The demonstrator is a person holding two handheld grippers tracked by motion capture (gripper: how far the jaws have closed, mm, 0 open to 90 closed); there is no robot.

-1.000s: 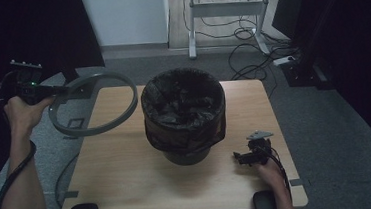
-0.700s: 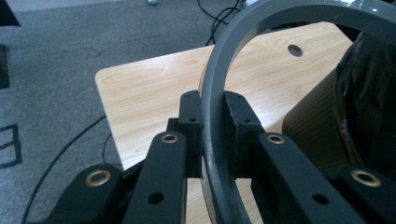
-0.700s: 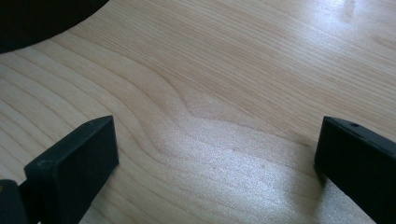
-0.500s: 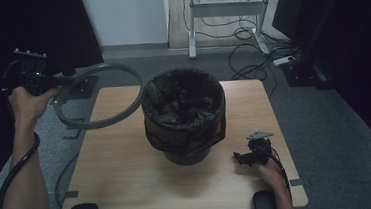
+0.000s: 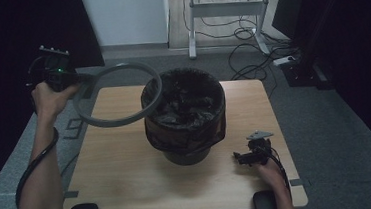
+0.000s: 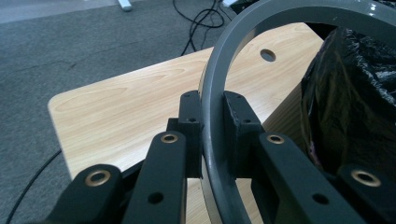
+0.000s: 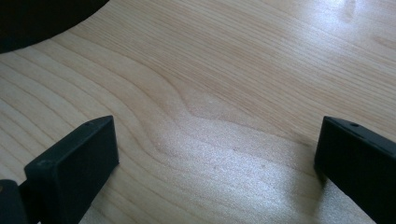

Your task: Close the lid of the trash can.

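The grey ring (image 5: 117,95) was clamped in the left tongs (image 6: 212,126), at ten o'clock of the lined bin (image 5: 184,115). The right tongs (image 7: 215,154) were held apart over the table (image 5: 123,169).

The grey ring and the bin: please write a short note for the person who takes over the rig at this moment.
Left gripper: shut on the grey ring, held in the air left of the bin, its far side overlapping the bin's rim in the high view.
Right gripper: open, holds nothing, low over the wooden table at its front right.
Bin: upright at the table's middle, black bag lining it and folded over the rim.
Done: bag in, ring picked up.
Left: probably centre the ring over the bin and press it down onto the rim to hold the bag.
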